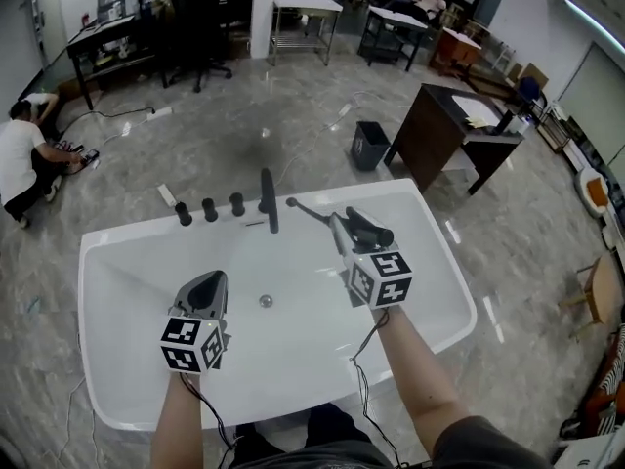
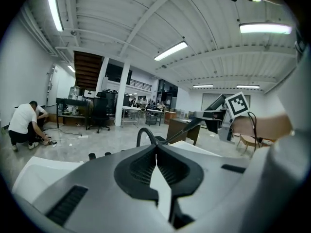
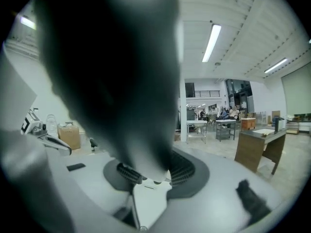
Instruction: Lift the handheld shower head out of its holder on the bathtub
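While both tools hung over the white bathtub (image 1: 127,291), the right tool (image 1: 356,231) was clamped on the black shower head (image 1: 312,212). The shower head was a long thin stick. It poked out from the tool toward the back rim of the tub. In the head view its tip showed just right of the black tap (image 1: 268,201). It was up in the air over the right part of the tub, and only the tool held it. I could not make out its holder.

In the right gripper view the shower head (image 3: 121,81) was a big dark blur between the jaws of the right tool (image 3: 153,171). The jaws pressed on it from both sides.

The left tool (image 1: 208,283) was over the middle of the tub, left of the drain (image 1: 265,301). Its jaws were tight together with nothing in them.

Three black knobs (image 1: 209,209) stood on the back rim, left of the tap. A person (image 1: 21,154) crouched on the floor far to the left. A dark table (image 1: 439,130) stood past the tub, with a black bin (image 1: 369,145) beside it.
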`<state>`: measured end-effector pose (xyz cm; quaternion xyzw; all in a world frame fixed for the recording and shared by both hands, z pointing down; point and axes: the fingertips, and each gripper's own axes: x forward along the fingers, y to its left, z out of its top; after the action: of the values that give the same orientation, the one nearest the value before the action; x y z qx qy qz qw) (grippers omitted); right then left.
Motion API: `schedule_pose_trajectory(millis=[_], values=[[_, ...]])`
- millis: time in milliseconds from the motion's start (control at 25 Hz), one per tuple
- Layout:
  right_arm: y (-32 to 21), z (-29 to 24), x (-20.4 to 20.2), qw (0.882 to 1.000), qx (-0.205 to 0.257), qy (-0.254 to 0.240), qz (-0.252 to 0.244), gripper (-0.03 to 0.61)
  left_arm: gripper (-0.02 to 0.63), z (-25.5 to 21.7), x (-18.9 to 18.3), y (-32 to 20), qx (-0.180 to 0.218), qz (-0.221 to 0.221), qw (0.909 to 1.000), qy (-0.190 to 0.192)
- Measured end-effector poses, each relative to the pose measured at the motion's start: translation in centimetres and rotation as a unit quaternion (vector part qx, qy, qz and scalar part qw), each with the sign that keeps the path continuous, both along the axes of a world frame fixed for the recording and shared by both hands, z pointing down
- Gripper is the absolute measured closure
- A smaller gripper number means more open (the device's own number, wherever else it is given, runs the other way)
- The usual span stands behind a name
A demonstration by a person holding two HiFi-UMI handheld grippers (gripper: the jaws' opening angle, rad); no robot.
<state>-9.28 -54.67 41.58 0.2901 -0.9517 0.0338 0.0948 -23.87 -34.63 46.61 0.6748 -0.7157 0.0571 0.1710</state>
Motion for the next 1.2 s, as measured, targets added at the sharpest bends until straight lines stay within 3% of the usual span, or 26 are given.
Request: schedule_pose_trajectory(millis=[520, 680, 960, 1200], values=[[17.2, -0.5, 8.2, 0.989, -0.016, -0.028, 0.142, 0.449, 0.598, -0.5, -0.3, 11.0, 0.000, 0.128, 0.9916, 0.018], [21.1, -0.2, 10.6, 0.987, -0.020, -0.023, 0.161, 0.449, 0.598, -0.4, 0.2, 12.8, -0.001, 0.142, 0.9896, 0.026], [26.1, -0.6, 16.7, 0.980, -0.020, -0.025, 0.197, 0.449, 0.598, -0.6, 4.3, 16.4, -0.009, 0.162, 0.9864, 0.027], [30.7, -2.6, 23.1, 0.981, 0.000, -0.037, 0.188, 0.449, 0.598, -2.1, 10.0, 20.8, 0.001, 0.153, 0.9880, 0.022]])
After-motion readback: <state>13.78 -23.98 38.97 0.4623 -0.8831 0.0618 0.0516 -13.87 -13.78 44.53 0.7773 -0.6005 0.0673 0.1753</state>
